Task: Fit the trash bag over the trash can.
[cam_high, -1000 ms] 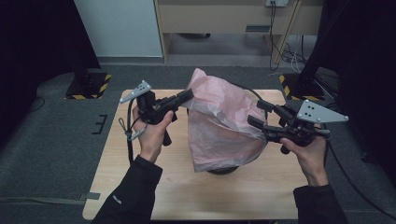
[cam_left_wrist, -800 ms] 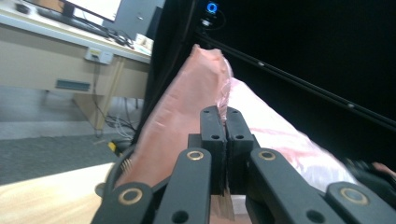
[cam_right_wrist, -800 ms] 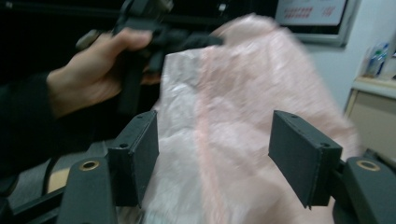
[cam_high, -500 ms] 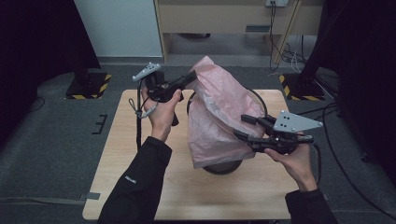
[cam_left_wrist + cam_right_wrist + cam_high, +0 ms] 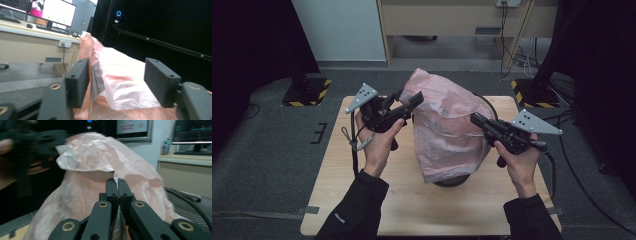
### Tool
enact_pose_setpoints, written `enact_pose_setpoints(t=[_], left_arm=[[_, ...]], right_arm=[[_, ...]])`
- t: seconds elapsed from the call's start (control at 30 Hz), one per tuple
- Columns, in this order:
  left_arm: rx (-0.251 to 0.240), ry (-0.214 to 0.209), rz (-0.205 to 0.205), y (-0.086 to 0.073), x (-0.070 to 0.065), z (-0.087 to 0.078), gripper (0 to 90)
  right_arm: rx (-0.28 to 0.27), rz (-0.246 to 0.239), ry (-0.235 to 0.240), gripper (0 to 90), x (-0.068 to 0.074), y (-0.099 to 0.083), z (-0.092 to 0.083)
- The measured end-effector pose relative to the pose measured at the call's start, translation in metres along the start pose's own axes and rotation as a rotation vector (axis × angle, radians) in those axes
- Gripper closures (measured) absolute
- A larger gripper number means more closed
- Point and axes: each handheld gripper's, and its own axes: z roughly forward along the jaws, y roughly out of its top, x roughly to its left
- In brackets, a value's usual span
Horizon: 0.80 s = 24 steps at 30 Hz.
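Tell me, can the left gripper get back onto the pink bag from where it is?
Probably yes: the left gripper has just been opening, and a fold of the pink bag already lies between its fingers with nothing in the way.

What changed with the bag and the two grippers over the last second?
The left gripper has just been opening and let go of the pink bag, whose film lies loose between its jaws. The right gripper has just been closing and now pinches the bag's edge. The bag stays draped over the black mesh bin on the table.

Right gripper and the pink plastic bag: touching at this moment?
Touching. In the right gripper view, the right gripper has its jaws shut on a fold of the pink plastic bag.
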Motion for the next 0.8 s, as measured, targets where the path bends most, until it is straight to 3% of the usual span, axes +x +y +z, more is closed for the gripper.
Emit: enact_pose_setpoints(t=[0.17,0.33,0.47,0.8], left_arm=[[-0.006,0.033,0.021,-0.009,-0.005,-0.023,31.3],[0.027,-0.014,0.011,-0.027,-0.020,-0.031,35.6],[0.058,-0.061,0.026,-0.039,-0.042,-0.025,39.3],[0.135,-0.107,0.089,-0.067,-0.085,-0.001,44.2]], right_arm=[[-0.017,0.029,-0.078,90.0,0.000,-0.003,0.006],[-0.035,0.036,-0.112,89.8,-0.001,-0.004,0.009],[-0.038,0.036,-0.109,89.5,0.001,-0.004,0.010],[-0.048,0.019,-0.112,88.7,0.002,-0.004,0.007]])
